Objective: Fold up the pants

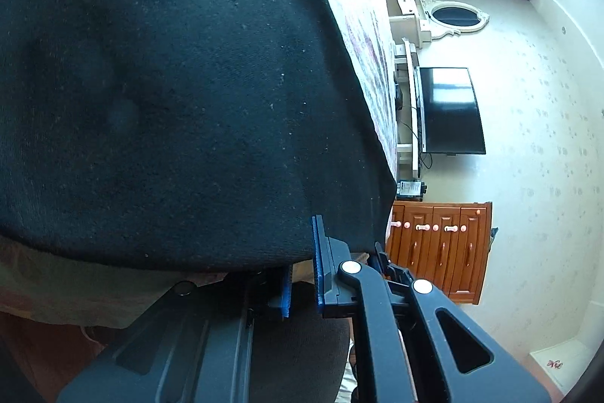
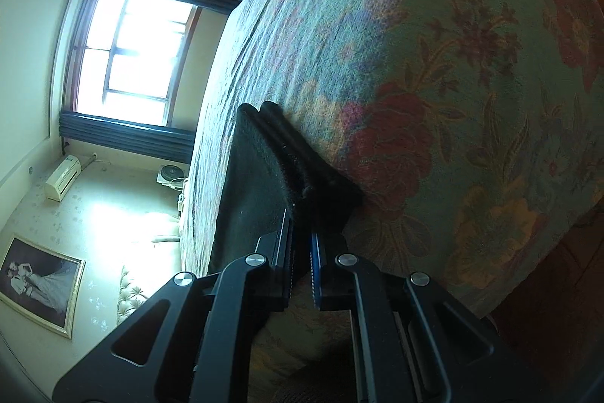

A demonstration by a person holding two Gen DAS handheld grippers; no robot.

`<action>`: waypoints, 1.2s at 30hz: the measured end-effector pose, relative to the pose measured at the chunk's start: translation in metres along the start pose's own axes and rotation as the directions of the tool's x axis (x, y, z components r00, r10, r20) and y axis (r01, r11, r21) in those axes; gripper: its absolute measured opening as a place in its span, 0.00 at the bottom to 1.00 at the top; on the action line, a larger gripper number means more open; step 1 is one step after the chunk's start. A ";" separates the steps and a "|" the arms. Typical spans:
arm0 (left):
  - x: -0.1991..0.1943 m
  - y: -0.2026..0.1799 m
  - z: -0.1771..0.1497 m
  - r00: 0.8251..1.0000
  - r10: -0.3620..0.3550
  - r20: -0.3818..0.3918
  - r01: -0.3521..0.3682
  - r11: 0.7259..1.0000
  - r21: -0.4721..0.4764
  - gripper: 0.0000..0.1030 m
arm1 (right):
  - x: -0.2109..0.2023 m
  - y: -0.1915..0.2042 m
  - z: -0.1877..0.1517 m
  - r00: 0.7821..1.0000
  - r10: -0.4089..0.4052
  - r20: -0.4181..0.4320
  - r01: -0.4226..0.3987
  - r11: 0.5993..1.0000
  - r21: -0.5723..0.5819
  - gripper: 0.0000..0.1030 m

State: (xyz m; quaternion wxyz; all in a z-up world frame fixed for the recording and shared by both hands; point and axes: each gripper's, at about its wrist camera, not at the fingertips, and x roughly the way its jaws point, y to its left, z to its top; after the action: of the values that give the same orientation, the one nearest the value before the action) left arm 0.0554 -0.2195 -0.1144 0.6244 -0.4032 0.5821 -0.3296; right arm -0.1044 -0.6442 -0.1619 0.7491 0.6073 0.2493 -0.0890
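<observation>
Left wrist view: both hand-held grippers [image 1: 302,274] [image 2: 301,252] clamped on black pants [image 1: 170,82], no legible writing.

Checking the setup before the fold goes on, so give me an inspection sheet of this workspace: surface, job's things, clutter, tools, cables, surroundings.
Surface: bed with a floral bedspread.
Job's things: black pants lying on the bedspread, edge lifted at both tools.
Clutter: nothing seen on the bed.
Tools: left tool shut on the pants' edge; right tool shut on a folded edge of the pants.
Cables: thin leads hang by the television.
Surroundings: window with dark curtains, wooden cabinet, oval mirror, framed photo, wall air conditioner.
</observation>
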 end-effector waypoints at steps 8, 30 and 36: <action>-0.027 -0.036 -0.010 0.999 -0.004 -0.052 0.014 0.984 0.178 0.76 | -0.023 0.019 0.035 0.999 0.027 0.038 -0.024 0.997 -0.067 0.64; -0.217 0.047 0.113 0.795 0.361 0.488 -0.493 0.853 0.172 0.83 | 0.047 0.007 0.057 0.920 0.305 -0.246 -0.305 0.952 0.043 0.86; -0.226 0.052 0.104 0.801 0.330 0.500 -0.485 0.847 0.218 0.83 | 0.049 0.015 0.055 0.940 0.249 -0.232 -0.259 0.966 -0.011 0.87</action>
State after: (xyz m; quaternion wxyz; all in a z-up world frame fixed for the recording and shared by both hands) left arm 0.1321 0.0160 -0.0569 0.8561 -0.2184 0.4331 -0.1785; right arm -0.0408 -0.6848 -0.1652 0.7329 0.6249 0.2554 0.0841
